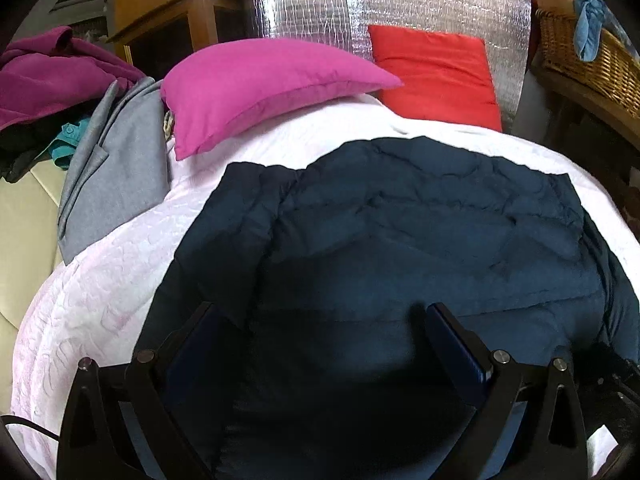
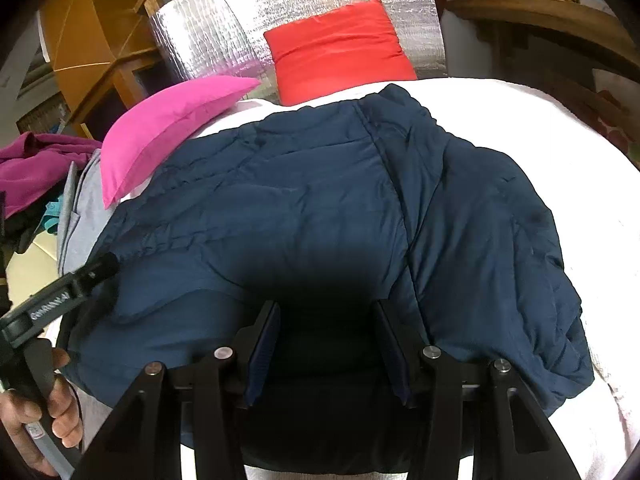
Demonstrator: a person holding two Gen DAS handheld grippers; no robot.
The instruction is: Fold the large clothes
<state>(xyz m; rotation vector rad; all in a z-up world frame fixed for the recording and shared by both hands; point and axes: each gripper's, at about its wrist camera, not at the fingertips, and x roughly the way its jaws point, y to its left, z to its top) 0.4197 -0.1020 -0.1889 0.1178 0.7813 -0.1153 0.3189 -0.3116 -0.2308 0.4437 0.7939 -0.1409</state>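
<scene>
Holding both grippers over the navy jacket [image 2: 304,208], I am seeing left gripper [image 1: 320,320] wide open, right gripper [image 2: 326,320] half open, nothing visibly gripped.

I cannot see the near hem of the dark navy quilted jacket [image 2: 312,200]: shadow and the right gripper [image 2: 328,320] cover it. The woven wicker basket [image 1: 592,60] is cut by the frame edge. I cannot identify the teal item [image 1: 64,148] under the purple garment [image 1: 52,76]

pink pillow [image 1: 256,80], red cushion [image 1: 436,76], wicker basket [image 1: 592,56]
</scene>
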